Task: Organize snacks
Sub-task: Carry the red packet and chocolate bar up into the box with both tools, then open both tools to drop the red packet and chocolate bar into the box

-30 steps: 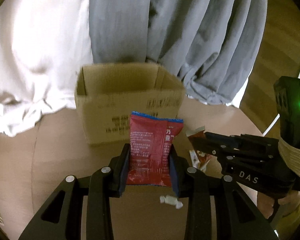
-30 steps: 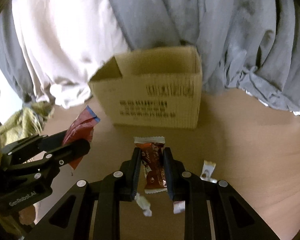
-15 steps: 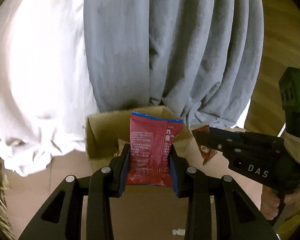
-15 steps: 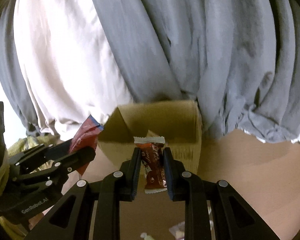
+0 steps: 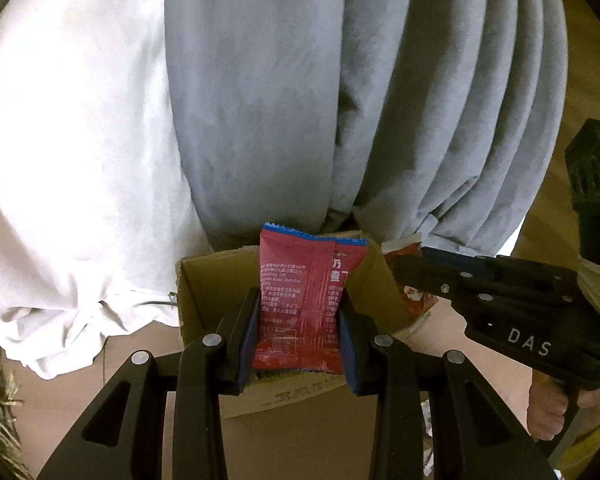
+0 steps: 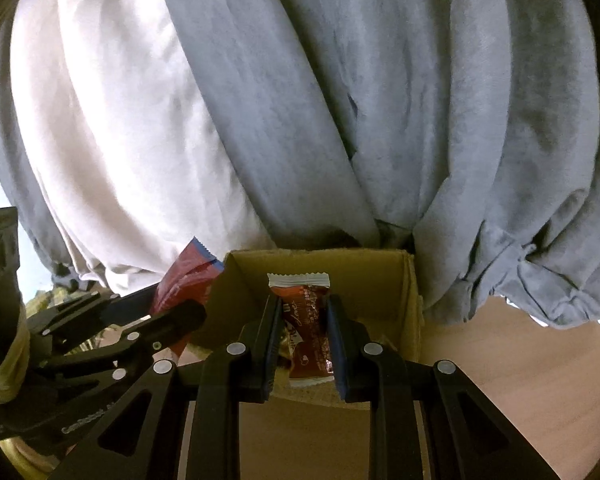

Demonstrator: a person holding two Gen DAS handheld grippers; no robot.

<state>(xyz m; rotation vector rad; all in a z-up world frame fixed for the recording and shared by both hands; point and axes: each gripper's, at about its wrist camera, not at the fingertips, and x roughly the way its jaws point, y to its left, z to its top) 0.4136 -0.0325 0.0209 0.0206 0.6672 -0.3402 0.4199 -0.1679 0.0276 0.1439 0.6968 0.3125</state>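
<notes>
My left gripper (image 5: 300, 312) is shut on a red snack packet (image 5: 300, 300) with a blue top edge, held upright over the open cardboard box (image 5: 212, 292). My right gripper (image 6: 303, 320) is shut on a small brown snack bar (image 6: 306, 320) with white ends, held over the same box (image 6: 380, 280). The left gripper with its red packet (image 6: 184, 280) shows at the left of the right wrist view. The right gripper (image 5: 412, 276) shows at the right of the left wrist view, beside the box's right wall.
The box stands on a tan table (image 6: 500, 380) against grey curtains (image 5: 380, 100) and white curtains (image 5: 72, 140). A few small wrappers (image 5: 426, 420) lie on the table near the box. Wooden floor (image 5: 572, 92) shows far right.
Both grippers rose from the table with their snacks and moved forward over the box opening. The box now looks closer and lower in both views.
</notes>
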